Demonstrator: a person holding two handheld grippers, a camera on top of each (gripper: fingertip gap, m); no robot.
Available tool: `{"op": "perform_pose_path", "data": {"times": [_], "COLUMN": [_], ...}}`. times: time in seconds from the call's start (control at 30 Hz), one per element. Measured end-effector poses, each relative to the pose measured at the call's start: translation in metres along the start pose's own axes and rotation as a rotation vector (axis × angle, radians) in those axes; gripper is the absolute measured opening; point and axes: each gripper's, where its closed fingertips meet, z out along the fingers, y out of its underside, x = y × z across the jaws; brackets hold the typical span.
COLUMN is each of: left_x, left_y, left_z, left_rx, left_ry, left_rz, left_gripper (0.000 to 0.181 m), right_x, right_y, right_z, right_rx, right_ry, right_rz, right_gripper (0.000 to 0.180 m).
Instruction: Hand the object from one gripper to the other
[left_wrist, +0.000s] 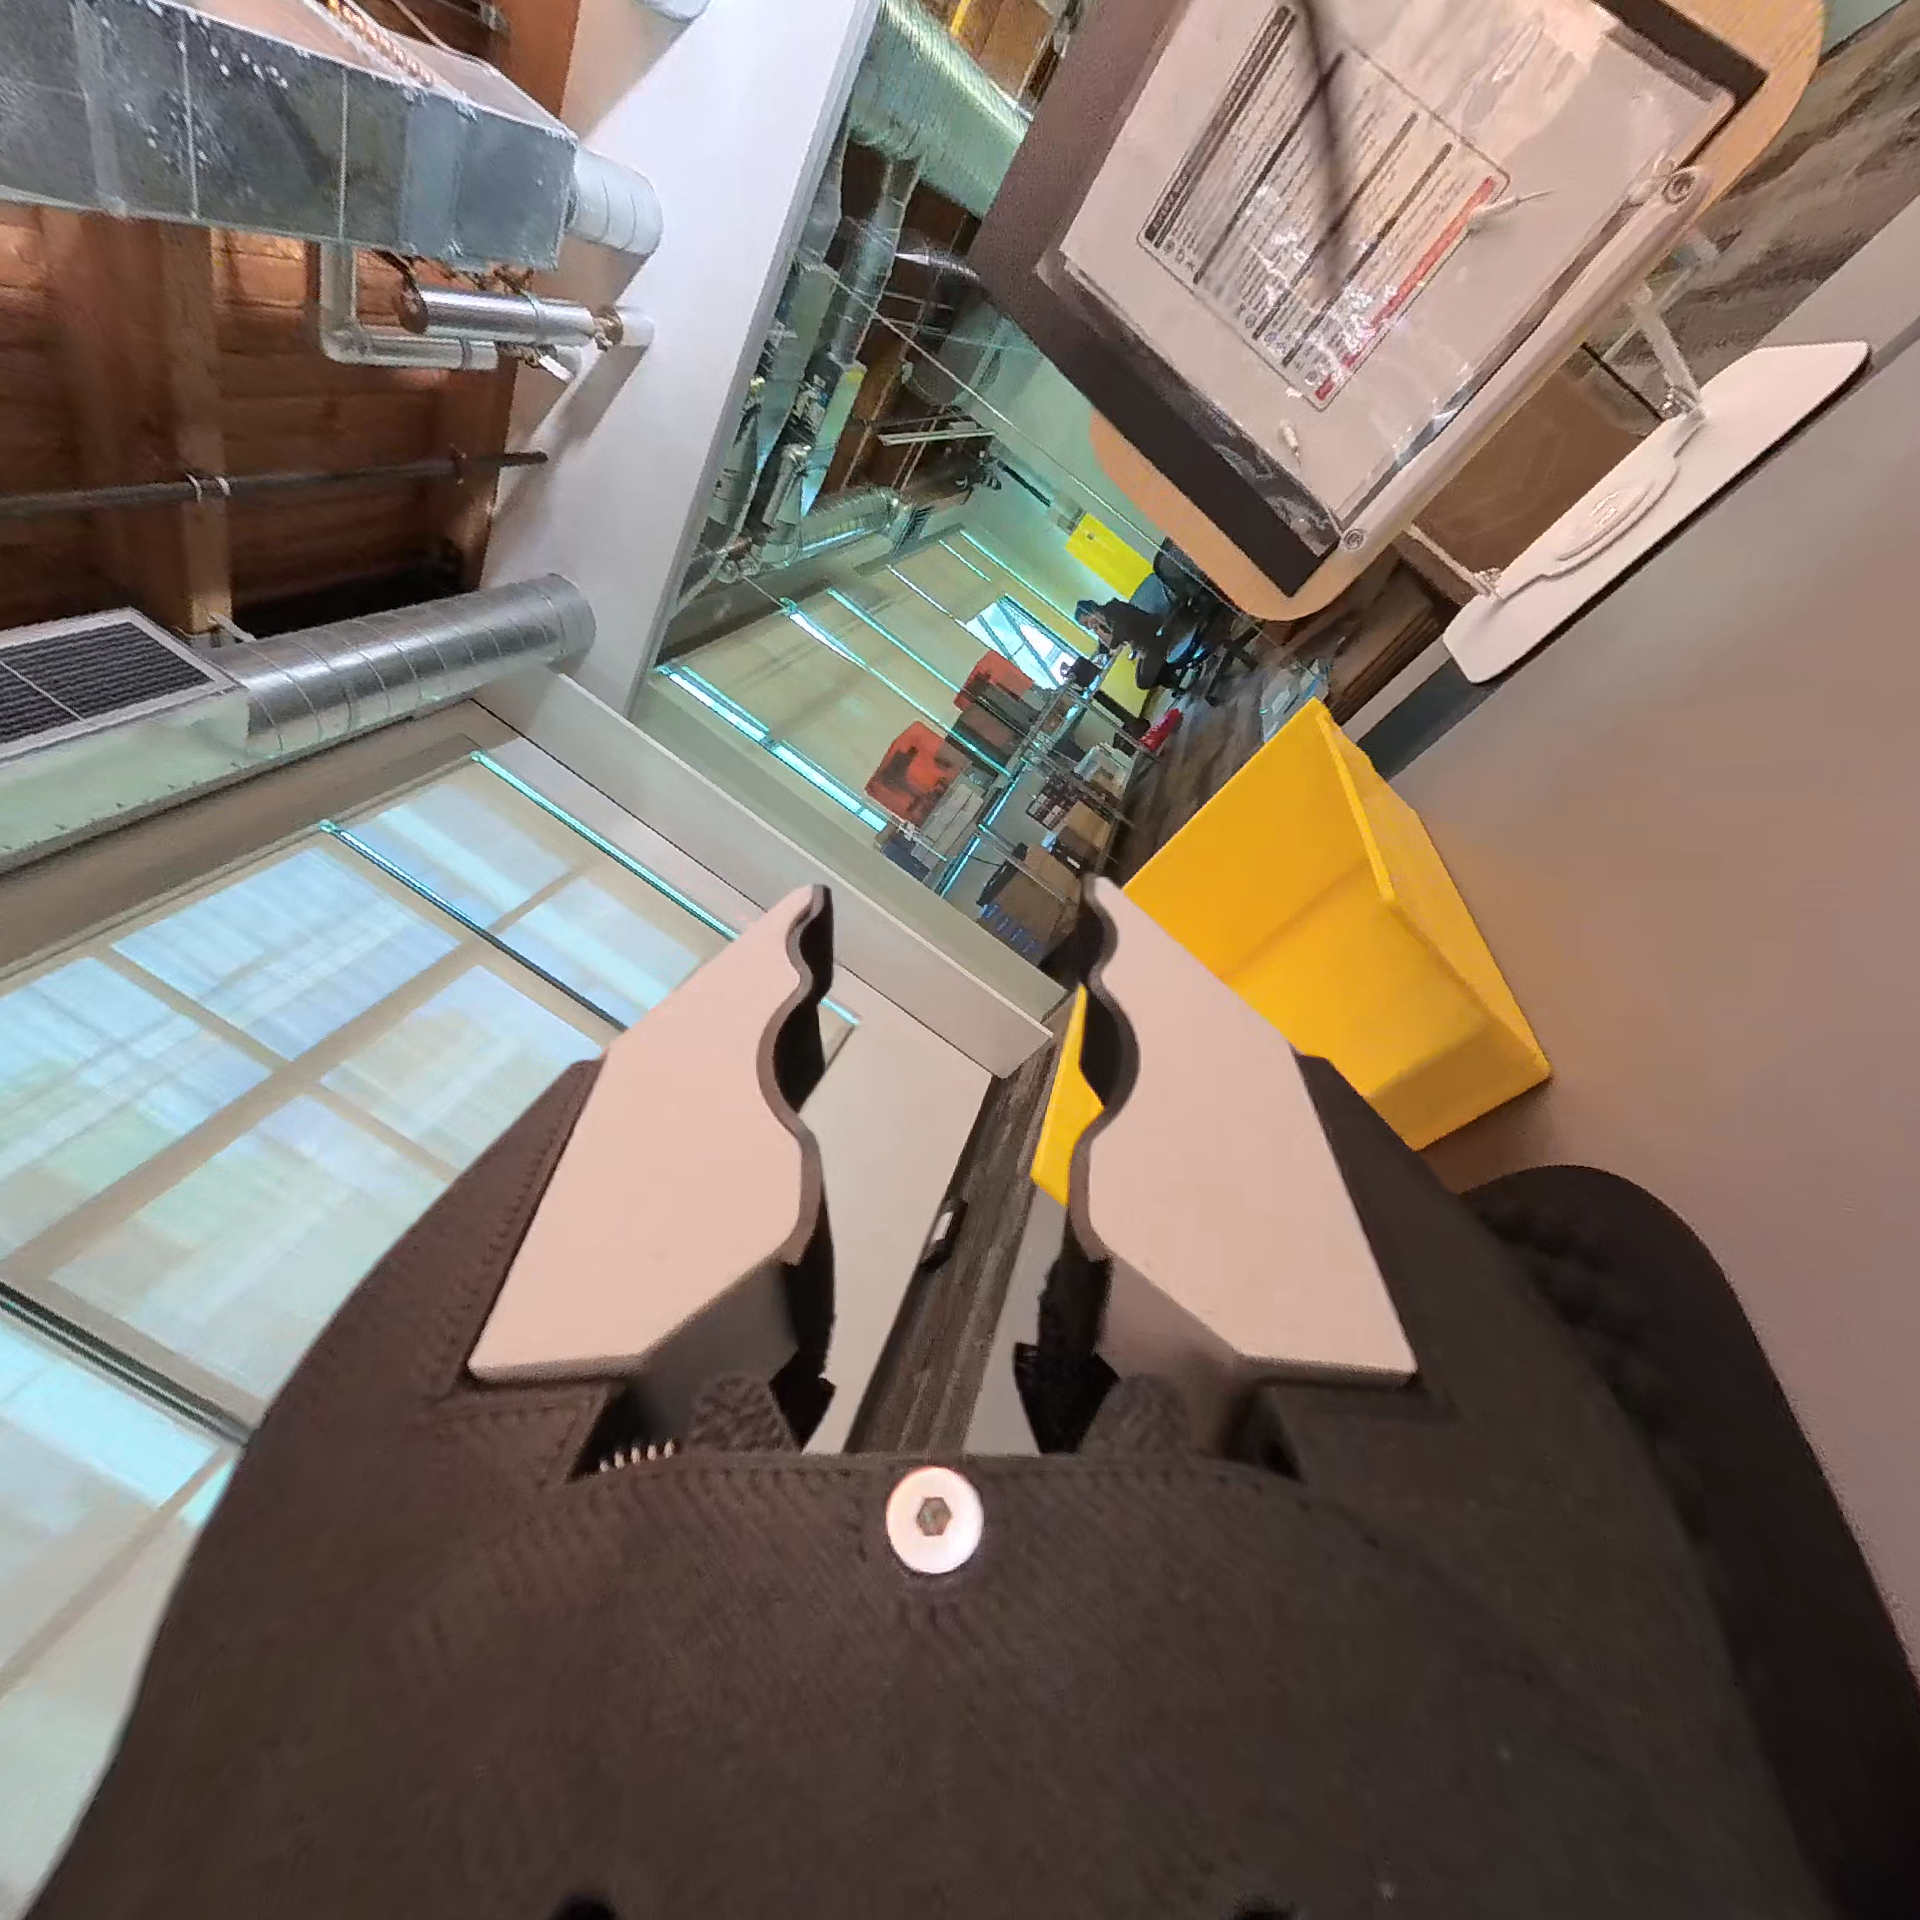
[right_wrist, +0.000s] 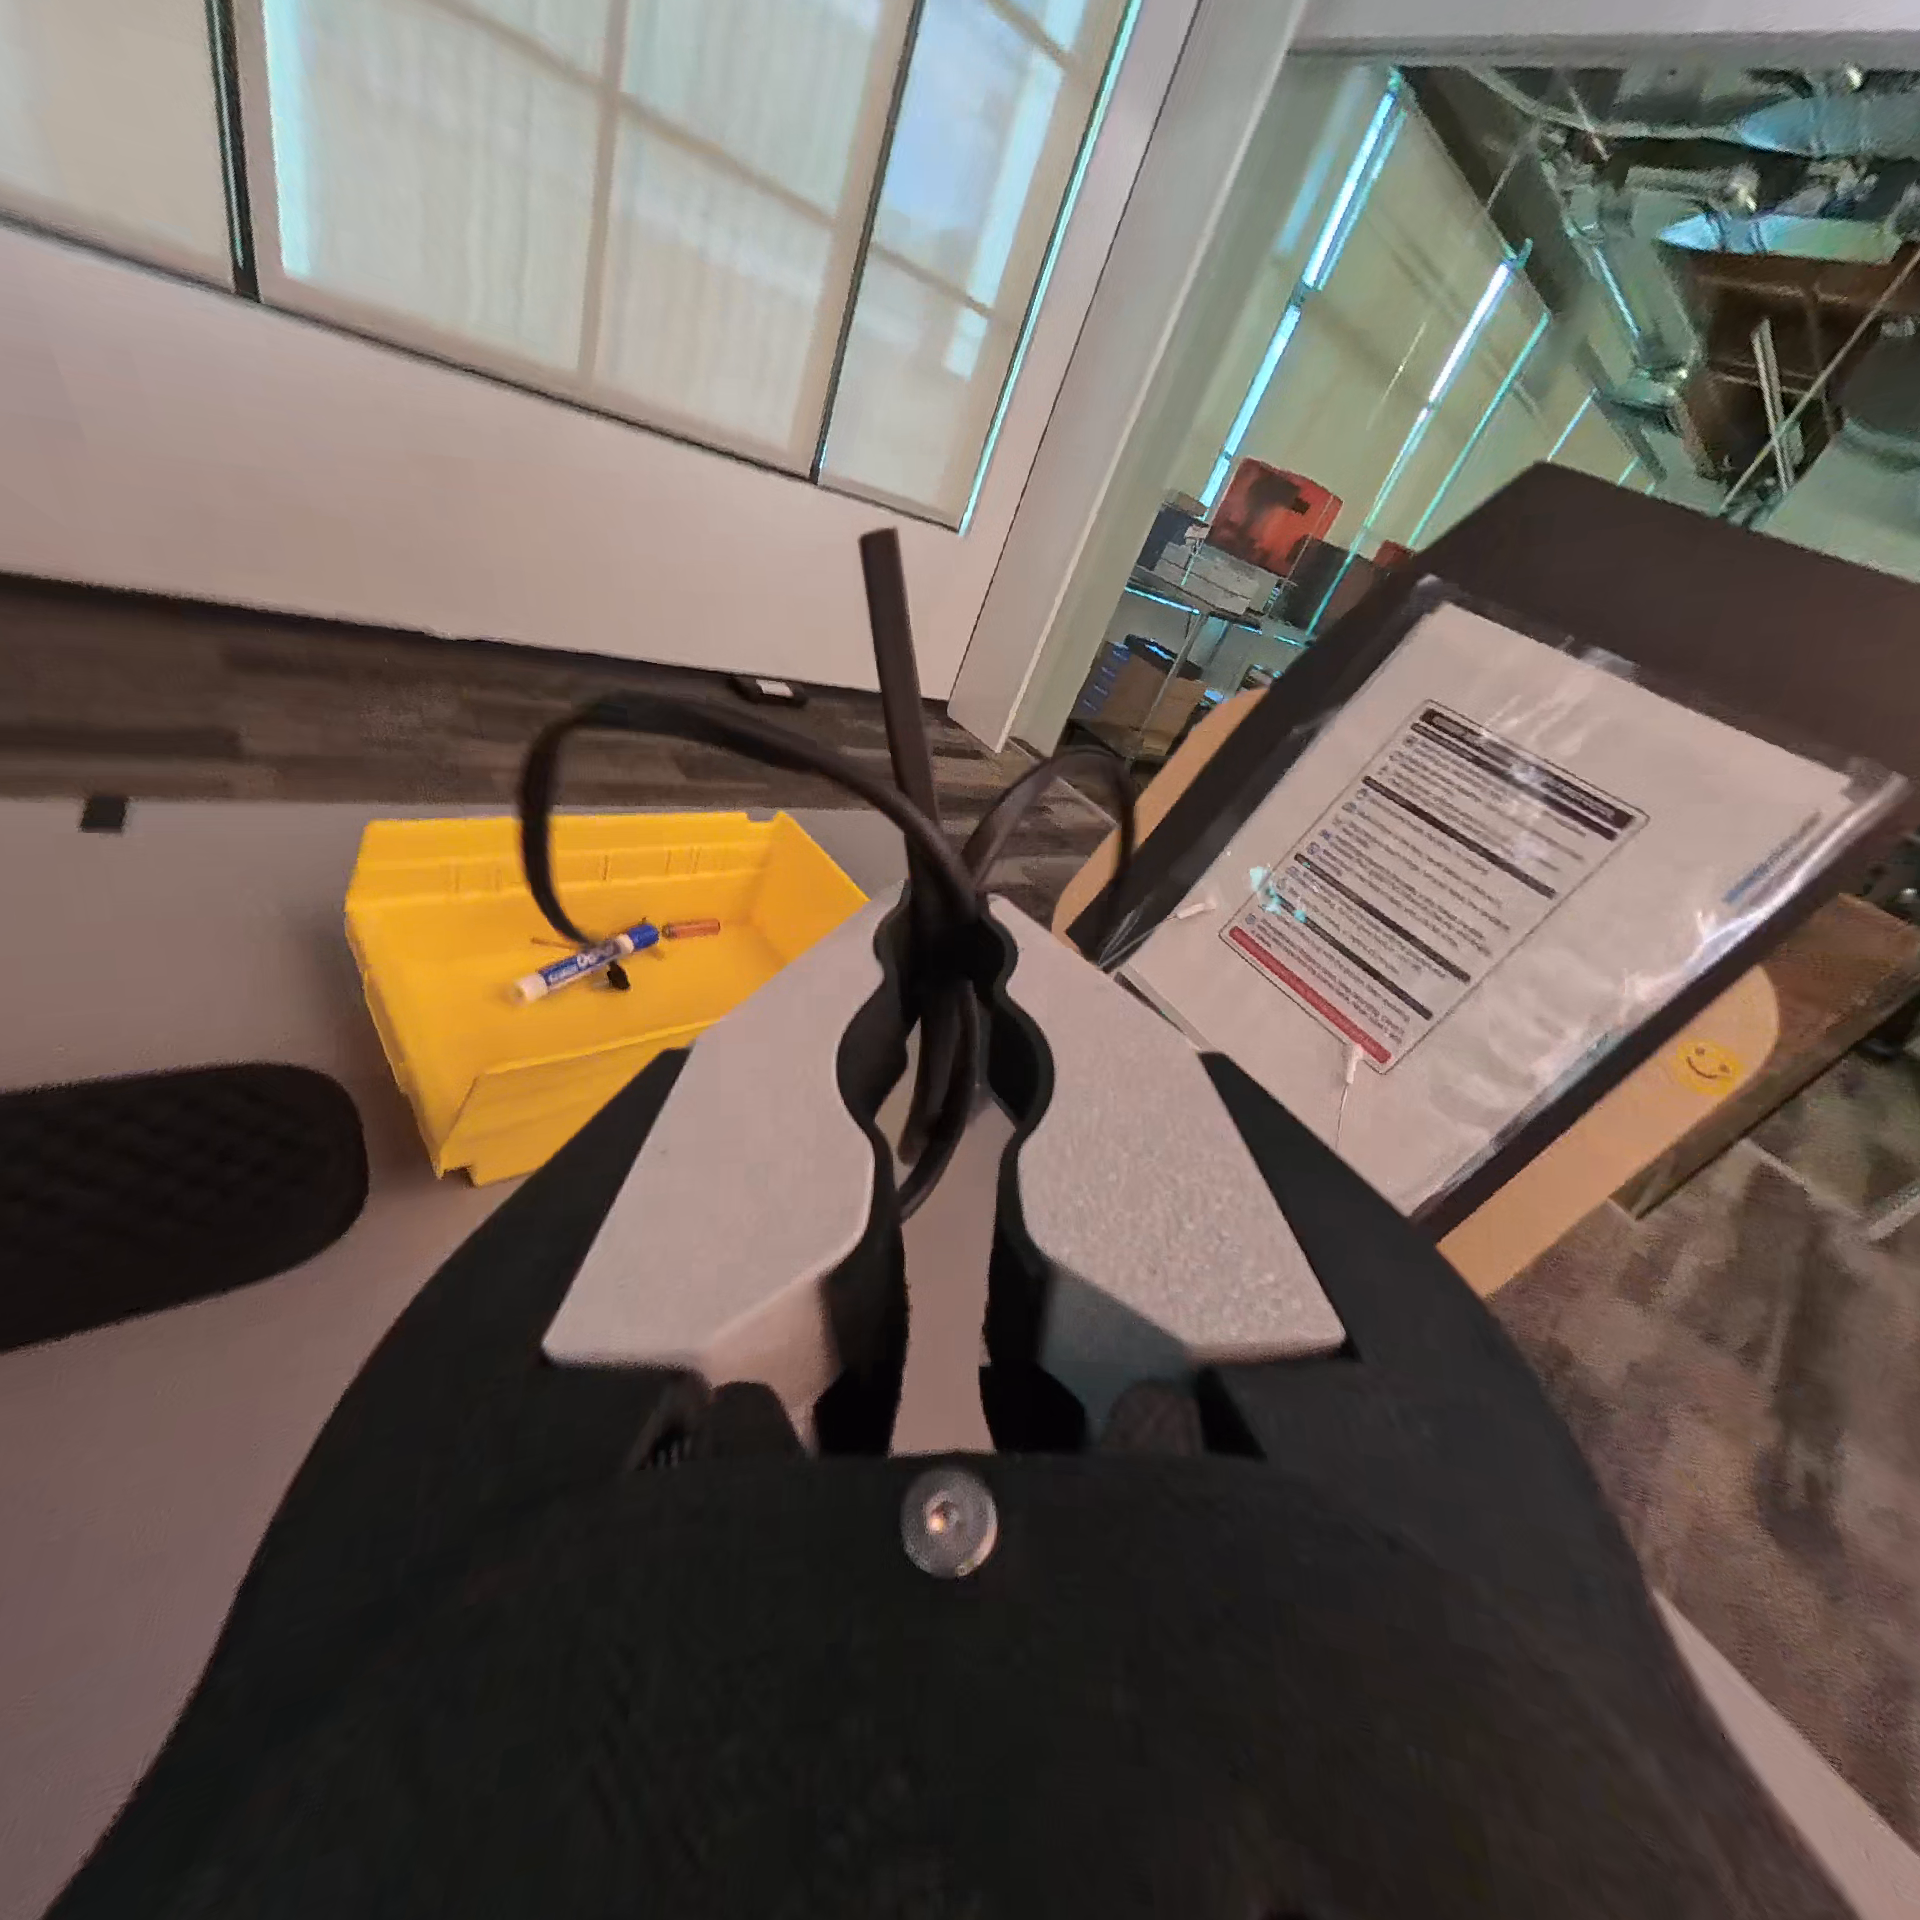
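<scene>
Right gripper (right_wrist: 940, 935) jaws pinch a thin black cable (right_wrist: 665, 732), looped and glossy with one stiff end upright, above the counter (right_wrist: 208, 1455); left gripper (left_wrist: 956, 935) jaws spread, empty.

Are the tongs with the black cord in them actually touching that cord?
Touching. In the right wrist view the right tongs are closed on the black cord, which is pinched between the two grey fingers near their tips and loops out above them.

black cable (right_wrist: 935, 997) partly hidden (between fingers), blurred
</scene>
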Motion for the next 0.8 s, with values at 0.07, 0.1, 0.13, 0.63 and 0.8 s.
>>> {"op": "perform_pose_path", "data": {"times": [0.07, 0.1, 0.13, 0.63, 0.8], "left_x": [0.005, 0.01, 0.015, 0.027, 0.054], "left_y": [0.0, -0.001, -0.002, -0.056, -0.068], "left_z": [0.003, 0.004, 0.006, 0.005, 0.004], "left_rx": [0.005, 0.012, 0.021, 0.288, 0.295], "left_ry": [0.04, 0.079, 0.125, 0.415, 0.657], "left_rz": [-0.055, -0.108, -0.17, -0.721, -0.772], "left_gripper": [0.045, 0.046, 0.046, 0.074, 0.117], "right_x": [0.01, 0.014, 0.016, -0.078, -0.151], "right_y": [0.0, 0.0, 0.001, 0.05, 0.057], "right_z": [-0.007, -0.01, -0.012, 0.009, 0.013], "right_rx": [0.023, 0.024, 0.026, -0.372, -0.379], "right_ry": [-0.004, -0.006, -0.01, -0.2, -0.458], "right_rz": [0.025, 0.033, 0.039, -0.319, -0.399], "right_gripper": [0.007, 0.007, 0.006, 0.007, 0.007]}}
